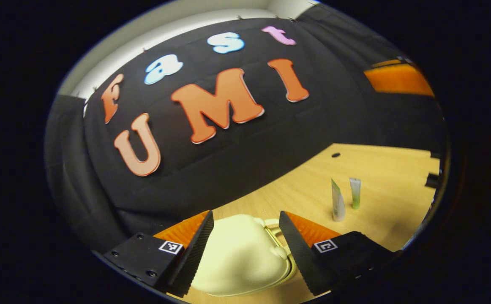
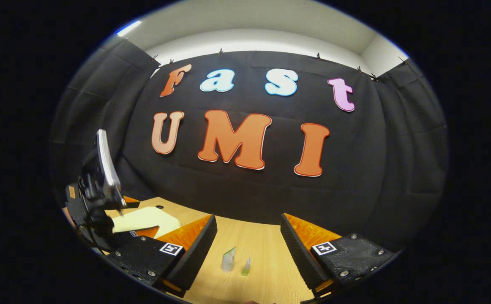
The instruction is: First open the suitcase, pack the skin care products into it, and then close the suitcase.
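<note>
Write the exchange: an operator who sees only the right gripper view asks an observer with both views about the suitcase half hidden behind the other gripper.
Operator: Is the suitcase open yet?
Observer: No. In the left gripper view the cream suitcase lies shut on the table, lid down.
Operator: What is the left gripper doing?
Observer: The left gripper is open, with one finger on each side of the suitcase. I cannot tell whether they touch it.
</note>
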The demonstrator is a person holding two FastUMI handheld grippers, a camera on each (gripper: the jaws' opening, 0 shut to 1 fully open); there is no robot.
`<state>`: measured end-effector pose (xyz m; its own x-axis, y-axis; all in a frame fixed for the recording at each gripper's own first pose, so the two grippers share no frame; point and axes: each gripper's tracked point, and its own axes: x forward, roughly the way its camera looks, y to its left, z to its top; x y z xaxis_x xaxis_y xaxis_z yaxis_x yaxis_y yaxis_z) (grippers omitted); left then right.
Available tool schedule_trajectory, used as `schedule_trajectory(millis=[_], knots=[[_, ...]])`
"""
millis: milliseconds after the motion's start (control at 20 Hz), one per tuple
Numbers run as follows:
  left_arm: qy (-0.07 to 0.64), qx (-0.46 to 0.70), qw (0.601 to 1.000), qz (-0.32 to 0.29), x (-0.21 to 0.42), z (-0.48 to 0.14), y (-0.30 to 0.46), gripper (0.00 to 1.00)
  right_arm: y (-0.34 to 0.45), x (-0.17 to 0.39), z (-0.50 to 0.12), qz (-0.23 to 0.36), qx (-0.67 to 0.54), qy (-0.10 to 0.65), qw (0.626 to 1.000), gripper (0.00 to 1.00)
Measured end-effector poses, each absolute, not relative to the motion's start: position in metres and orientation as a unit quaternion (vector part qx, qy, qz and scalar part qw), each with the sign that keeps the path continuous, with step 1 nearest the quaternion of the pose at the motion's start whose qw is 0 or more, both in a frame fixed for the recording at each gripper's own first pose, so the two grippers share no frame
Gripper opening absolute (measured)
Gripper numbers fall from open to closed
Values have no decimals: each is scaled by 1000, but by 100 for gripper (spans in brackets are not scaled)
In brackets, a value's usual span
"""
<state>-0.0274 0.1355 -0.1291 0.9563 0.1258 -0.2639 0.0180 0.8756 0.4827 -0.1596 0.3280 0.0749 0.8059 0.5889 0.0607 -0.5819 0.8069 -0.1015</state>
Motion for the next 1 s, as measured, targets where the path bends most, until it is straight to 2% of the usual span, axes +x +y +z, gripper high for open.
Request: schedule_trajectory(millis=[350,600,650,850,900,1000], knots=[[205,423,878,-90,-15,-223,113,87,313,-164,58,243,-45,-21,969,95],[224,510,822,-115,-5,-249,111,86,289,-160,53,210,-54,-16,976,95],[231,523,812,-113,0,-254,111,74,286,-154,52,211,-59,-18,976,95],[279,556,777,-94,16,-278,117,73,285,-130,61,233,-44,-31,971,95],[293,558,771,-94,22,-286,121,47,284,-124,63,239,-40,-35,970,95],[306,563,762,-89,20,-285,119,47,280,-113,69,250,-34,-47,967,95]])
